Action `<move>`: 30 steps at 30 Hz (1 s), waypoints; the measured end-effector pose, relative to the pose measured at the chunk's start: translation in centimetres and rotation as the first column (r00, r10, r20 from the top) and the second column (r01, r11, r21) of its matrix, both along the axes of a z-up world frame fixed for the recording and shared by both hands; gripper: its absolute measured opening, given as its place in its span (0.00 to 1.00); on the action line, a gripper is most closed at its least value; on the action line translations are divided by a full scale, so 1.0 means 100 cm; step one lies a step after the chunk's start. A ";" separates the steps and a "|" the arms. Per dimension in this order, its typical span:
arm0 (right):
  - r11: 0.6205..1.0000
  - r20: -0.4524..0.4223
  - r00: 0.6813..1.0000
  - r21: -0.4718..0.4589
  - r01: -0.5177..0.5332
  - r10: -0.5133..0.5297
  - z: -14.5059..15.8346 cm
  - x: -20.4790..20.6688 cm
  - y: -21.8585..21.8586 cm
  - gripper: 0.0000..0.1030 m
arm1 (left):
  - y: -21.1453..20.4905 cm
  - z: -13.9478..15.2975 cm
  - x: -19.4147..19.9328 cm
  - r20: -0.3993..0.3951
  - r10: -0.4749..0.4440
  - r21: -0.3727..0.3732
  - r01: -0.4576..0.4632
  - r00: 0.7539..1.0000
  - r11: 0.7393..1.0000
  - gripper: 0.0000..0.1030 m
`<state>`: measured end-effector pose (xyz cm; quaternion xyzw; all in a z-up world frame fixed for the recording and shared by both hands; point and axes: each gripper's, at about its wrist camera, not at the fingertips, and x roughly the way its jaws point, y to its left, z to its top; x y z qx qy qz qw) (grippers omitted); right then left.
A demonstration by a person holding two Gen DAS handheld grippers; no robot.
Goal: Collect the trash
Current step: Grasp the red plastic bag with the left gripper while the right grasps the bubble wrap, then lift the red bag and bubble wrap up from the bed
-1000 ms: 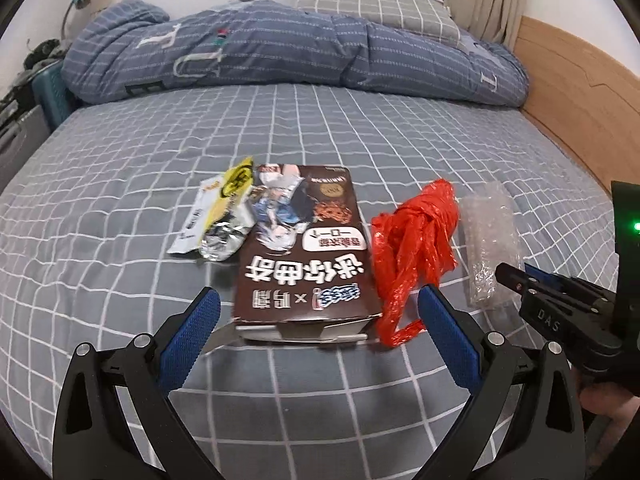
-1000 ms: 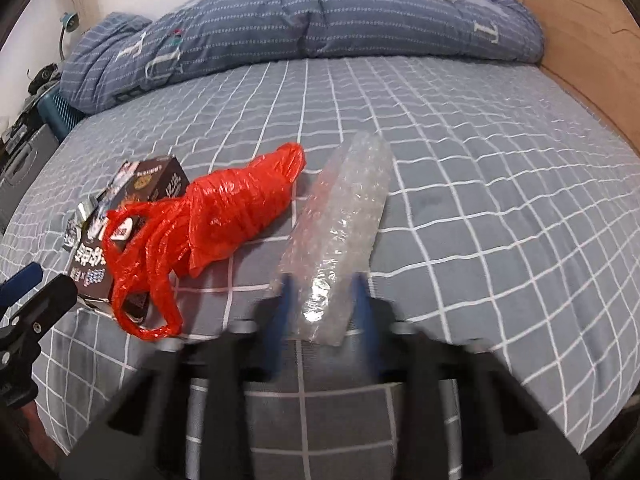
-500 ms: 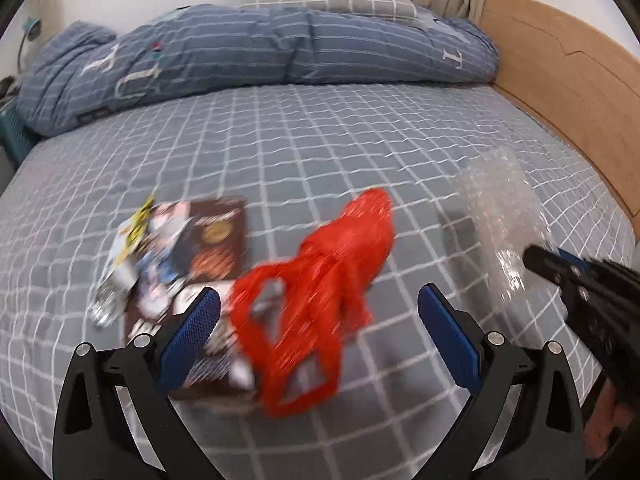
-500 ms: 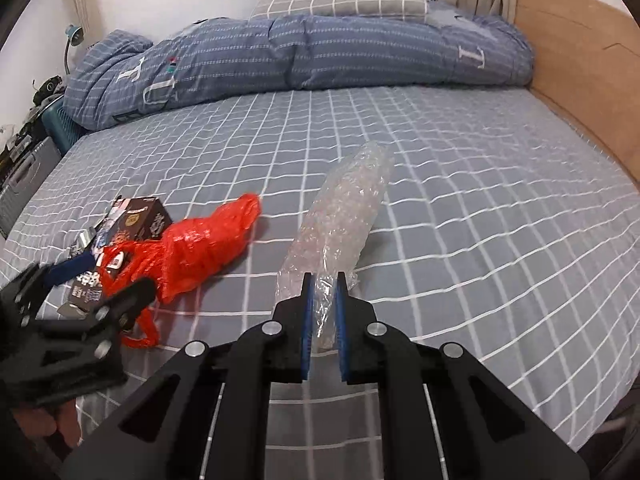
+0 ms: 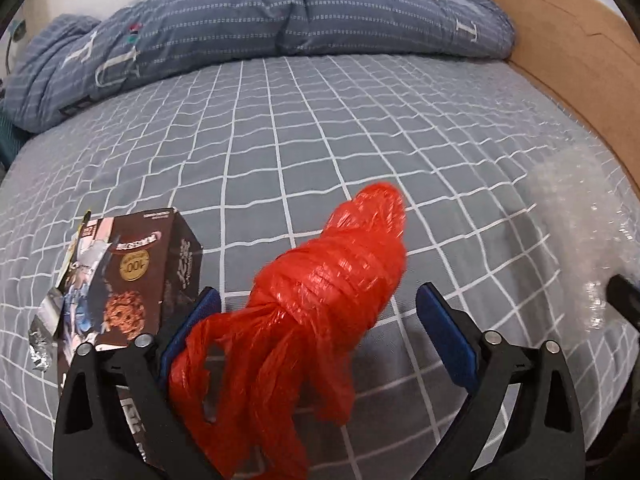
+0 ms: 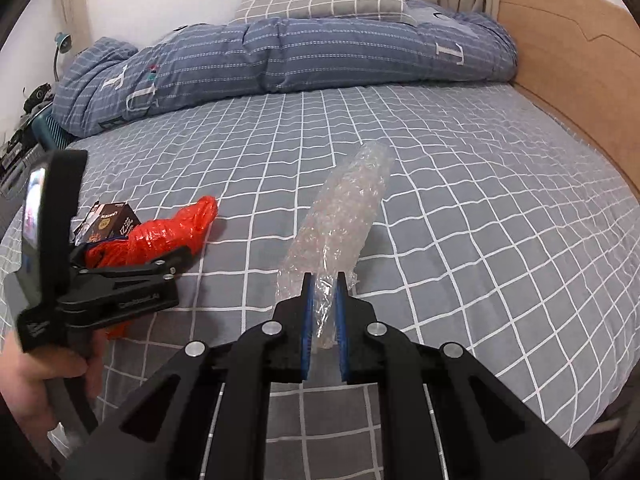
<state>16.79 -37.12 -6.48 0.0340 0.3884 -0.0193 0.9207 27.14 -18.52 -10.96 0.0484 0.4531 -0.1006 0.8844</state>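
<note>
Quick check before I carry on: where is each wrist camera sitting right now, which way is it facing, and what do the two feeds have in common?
Left wrist: low over the bed, facing the duvet; open left gripper straddles the red plastic bag, cookie box on its left.
Right wrist: higher, same heading; right gripper shut on the bubble wrap; the left hand shows.
Shared: bag, box, bubble wrap, duvet, headboard.
</note>
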 end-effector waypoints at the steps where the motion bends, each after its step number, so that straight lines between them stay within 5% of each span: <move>1: 1.000 0.000 1.000 0.002 -0.002 0.002 0.000 0.000 0.000 0.09 | -0.001 -0.003 0.002 -0.011 0.004 0.001 -0.004 1.000 1.000 0.81; 3: 1.000 0.001 1.000 0.003 -0.005 0.005 0.000 0.000 0.001 0.09 | -0.001 -0.006 0.001 -0.011 0.010 0.010 -0.010 1.000 1.000 0.78; 7: 1.000 0.000 1.000 0.006 -0.008 0.008 0.000 -0.001 0.002 0.09 | -0.004 -0.006 0.004 -0.019 -0.014 0.012 0.015 1.000 1.000 0.55; 12: 1.000 -0.001 1.000 0.005 -0.015 0.015 0.001 -0.001 0.005 0.09 | -0.004 -0.007 0.004 -0.030 -0.020 -0.010 0.020 0.999 1.000 0.44; 30: 0.997 0.023 0.997 0.026 -0.068 0.068 0.024 -0.009 0.032 0.09 | 0.043 0.064 -0.059 0.074 0.035 -0.109 -0.027 0.997 0.994 0.44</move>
